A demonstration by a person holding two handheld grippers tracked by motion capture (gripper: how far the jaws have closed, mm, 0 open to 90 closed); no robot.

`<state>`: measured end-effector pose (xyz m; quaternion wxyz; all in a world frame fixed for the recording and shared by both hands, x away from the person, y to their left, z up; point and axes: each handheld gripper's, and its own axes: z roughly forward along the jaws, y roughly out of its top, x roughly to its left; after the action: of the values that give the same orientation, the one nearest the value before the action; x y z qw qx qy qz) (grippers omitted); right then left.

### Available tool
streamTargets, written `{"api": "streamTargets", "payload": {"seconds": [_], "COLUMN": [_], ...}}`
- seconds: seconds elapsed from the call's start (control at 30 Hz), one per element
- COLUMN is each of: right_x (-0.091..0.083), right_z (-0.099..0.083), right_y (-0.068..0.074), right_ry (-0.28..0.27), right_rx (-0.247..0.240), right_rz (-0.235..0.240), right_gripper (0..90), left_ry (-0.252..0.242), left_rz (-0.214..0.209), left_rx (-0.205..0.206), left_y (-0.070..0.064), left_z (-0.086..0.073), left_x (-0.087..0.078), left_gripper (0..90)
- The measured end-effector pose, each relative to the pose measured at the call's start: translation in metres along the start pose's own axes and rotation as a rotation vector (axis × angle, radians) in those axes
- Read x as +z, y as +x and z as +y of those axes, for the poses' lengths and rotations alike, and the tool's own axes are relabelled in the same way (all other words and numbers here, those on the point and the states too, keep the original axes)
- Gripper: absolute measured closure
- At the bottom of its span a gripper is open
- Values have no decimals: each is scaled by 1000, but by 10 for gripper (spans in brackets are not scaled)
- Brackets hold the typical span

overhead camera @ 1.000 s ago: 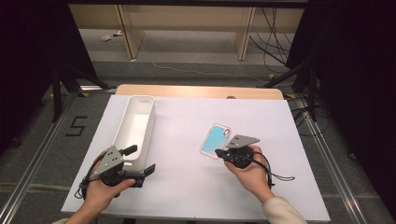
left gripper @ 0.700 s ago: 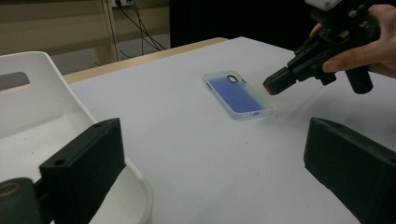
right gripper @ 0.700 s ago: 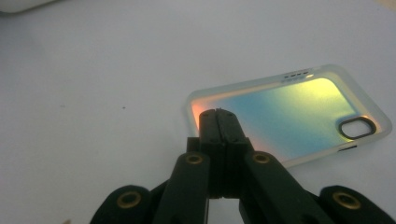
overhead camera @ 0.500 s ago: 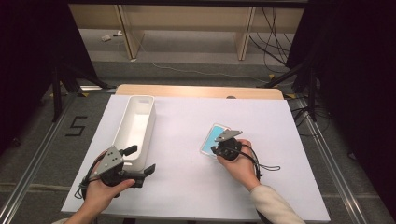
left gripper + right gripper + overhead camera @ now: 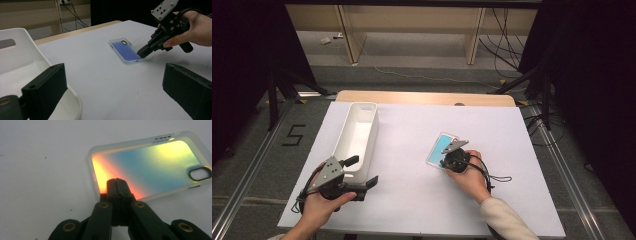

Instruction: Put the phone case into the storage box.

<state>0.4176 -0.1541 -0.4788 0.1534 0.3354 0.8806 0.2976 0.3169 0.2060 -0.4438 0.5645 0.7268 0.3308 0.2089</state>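
Left to right, with the long white plastic bin taken as landmark.

Left gripper is held at the bin's near end, fingers spread wide and empty; the near rim of the bin sits between them in the left gripper view. Nothing is gripped there.

Well to the right of the bin, on the white tabletop, a translucent phone case with an iridescent blue back is lying flat, camera cutout at the end away from the person.

Right gripper is placed at the case's near corner, on the side away from the bin. Its fingers are pressed together with no gap, tips resting on or just above the case edge. Nothing is clamped between them.

Step in hand, as judged: pushing or prying the case with closed tips, probably toward a pickup and a move to the bin.

To do it well:
- tips should be kept low, against the raised lip, not on the slick back
- a light, steady push is advised; the case is thin and likely to skate or rotate
- for a pickup, fingers should be opened first and closed across the edge
- bin should be steadied by the left gripper if needed
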Motion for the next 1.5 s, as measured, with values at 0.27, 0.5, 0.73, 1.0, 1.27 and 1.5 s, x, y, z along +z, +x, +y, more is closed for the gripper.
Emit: {"api": "streamTargets", "payload": {"seconds": [0.27,0.5,0.73,1.0,1.27,1.5], "right_x": [-5,-7,-11,-14,-15,-14], "right_z": [-1,-5,-7,-9,-14,-14], "right_y": [-4,-8,-11,-12,-19,-15], "right_ry": [28,18,38,54,31,49], "right_rx": [-31,-25,-20,-9,-6,7], "right_rz": [-4,-21,-20,-29,-52,-49], "right_gripper": [900,900,900,900,900,900], "left_ry": [-3,-2,-3,-2,0,-3], "left_rz": [-4,-5,-3,-6,-5,-8], "left_rx": [2,0,-1,4,0,0], "left_y": [0,0,0,0,-1,-1], "left_z": [0,0,0,0,-1,-1], "left_x": [0,0,0,0,1,1], "left_gripper": [47,48,47,48,48,48]}}
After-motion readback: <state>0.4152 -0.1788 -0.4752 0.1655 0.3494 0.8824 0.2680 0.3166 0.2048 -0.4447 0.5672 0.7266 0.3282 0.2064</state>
